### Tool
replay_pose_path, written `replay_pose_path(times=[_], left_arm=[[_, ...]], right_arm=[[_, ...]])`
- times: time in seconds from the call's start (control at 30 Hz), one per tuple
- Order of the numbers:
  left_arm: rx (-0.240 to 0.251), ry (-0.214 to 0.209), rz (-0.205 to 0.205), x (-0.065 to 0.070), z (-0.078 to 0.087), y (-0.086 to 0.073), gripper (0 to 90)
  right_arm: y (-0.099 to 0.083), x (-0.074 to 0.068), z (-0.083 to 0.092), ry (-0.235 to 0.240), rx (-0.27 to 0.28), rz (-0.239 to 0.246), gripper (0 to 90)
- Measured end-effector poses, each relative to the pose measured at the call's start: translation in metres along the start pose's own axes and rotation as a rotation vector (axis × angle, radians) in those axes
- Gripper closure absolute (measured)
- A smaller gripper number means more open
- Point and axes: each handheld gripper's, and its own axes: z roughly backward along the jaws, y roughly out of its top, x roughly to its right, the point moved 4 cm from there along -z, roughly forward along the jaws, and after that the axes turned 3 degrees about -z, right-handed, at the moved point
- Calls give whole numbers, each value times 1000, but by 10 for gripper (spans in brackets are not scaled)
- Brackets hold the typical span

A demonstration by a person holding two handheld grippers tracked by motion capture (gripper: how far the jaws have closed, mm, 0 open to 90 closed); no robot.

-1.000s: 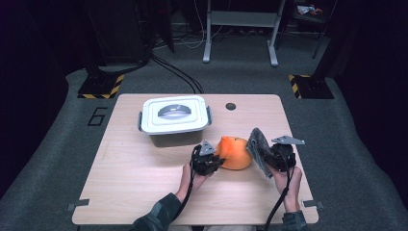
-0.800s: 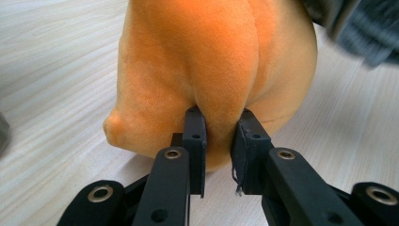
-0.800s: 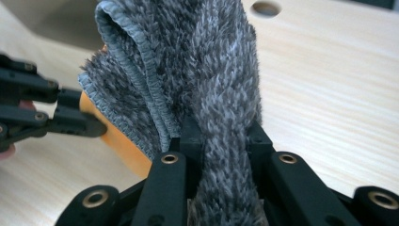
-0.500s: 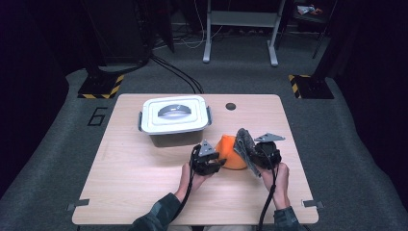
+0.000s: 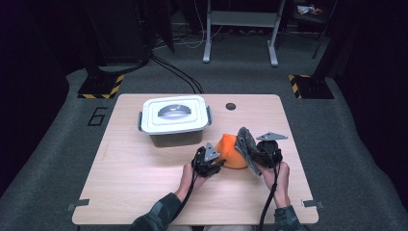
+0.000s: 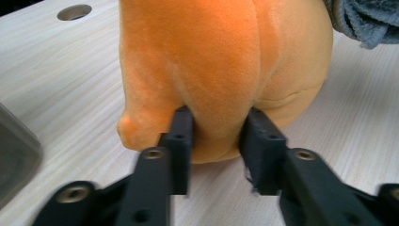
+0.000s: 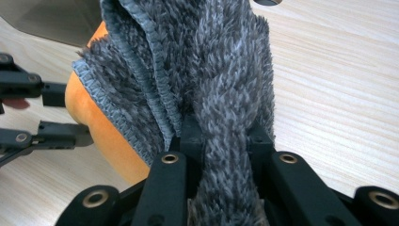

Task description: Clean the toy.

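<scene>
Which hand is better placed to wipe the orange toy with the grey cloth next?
The right. Its tongs are shut on the grey cloth, which already lies against the orange toy. The left tongs pinch a fold of the toy, steadying it.

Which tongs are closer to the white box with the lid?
Left. The left tongs sit just in front of the box, pinching the orange toy; the right tongs, holding the grey cloth, are beyond the toy.

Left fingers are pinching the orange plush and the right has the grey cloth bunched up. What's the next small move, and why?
Probably bring the right gripper slightly further over so the grey cloth drapes onto the orange plush. The cloth is clamped and already touches the plush's side, while the left gripper, whose fingers have just been closing, pinches a fold and steadies it on the table.
</scene>
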Motion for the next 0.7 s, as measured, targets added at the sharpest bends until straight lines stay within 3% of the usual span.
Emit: replay_pose_path(times=[0.13, 0.4, 0.6, 0.67, 0.7], left_arm=[[18, 3, 14, 1, 2, 1, 770], [18, -11, 82, 2, 11, 9, 797], [9, -45, 132, 7, 18, 15, 796], [10, -54, 135, 9, 19, 15, 796], [6, -61, 137, 11, 19, 15, 797]], right_arm=[[0, 0, 1, -12, 5, -6, 752], [6, -5, 21, -19, 44, 5, 751], [15, -30, 32, 7, 50, 70, 749], [15, -40, 26, 13, 33, 93, 748], [14, -44, 17, -11, 5, 113, 747]])
